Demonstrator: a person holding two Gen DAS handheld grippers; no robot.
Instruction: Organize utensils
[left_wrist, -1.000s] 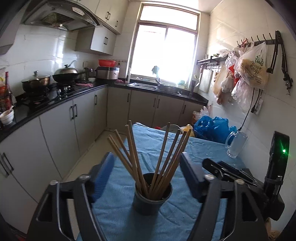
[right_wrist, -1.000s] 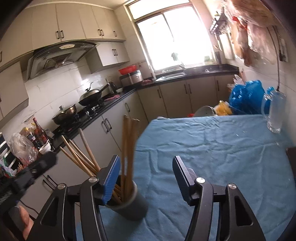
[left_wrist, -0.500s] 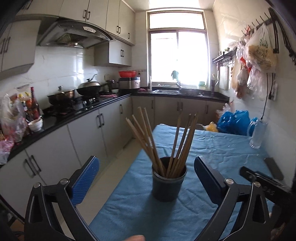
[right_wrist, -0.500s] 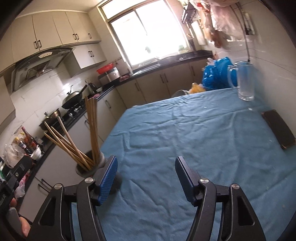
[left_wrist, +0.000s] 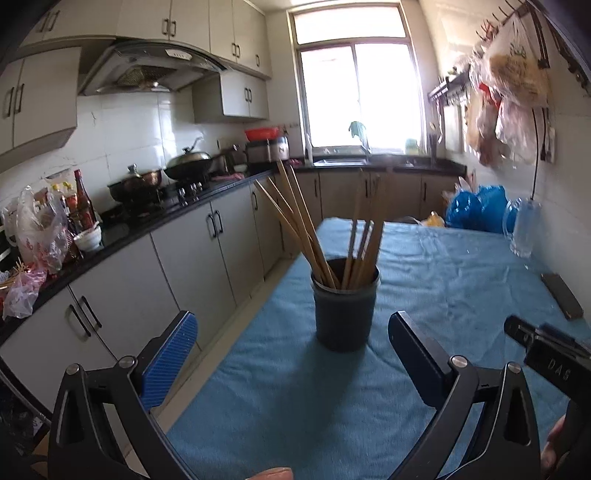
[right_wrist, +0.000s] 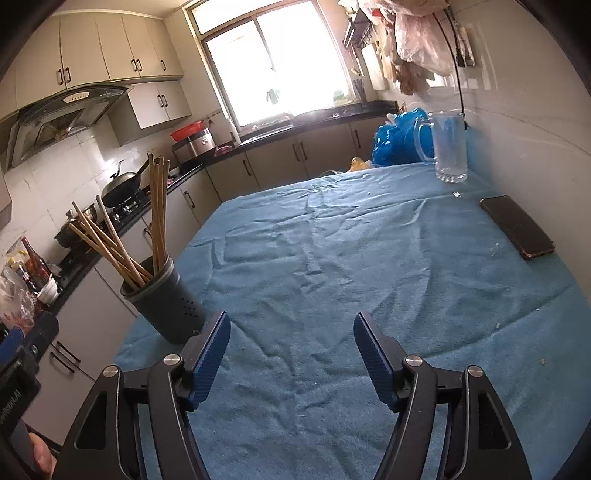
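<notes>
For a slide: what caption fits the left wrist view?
Open left gripper faces dark holder of chopsticks on blue cloth.

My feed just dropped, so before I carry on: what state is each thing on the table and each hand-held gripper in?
Chopsticks: standing in the holder, fanned out.
Utensil holder: upright on the cloth, free of both grippers.
Left hand-held gripper: open, jaws just opened wider, nothing between the pads.
Right hand-held gripper: open, jaws just opening, empty.
Glass mug: upright, looks empty.
Phone: lying flat, screen dark.
</notes>
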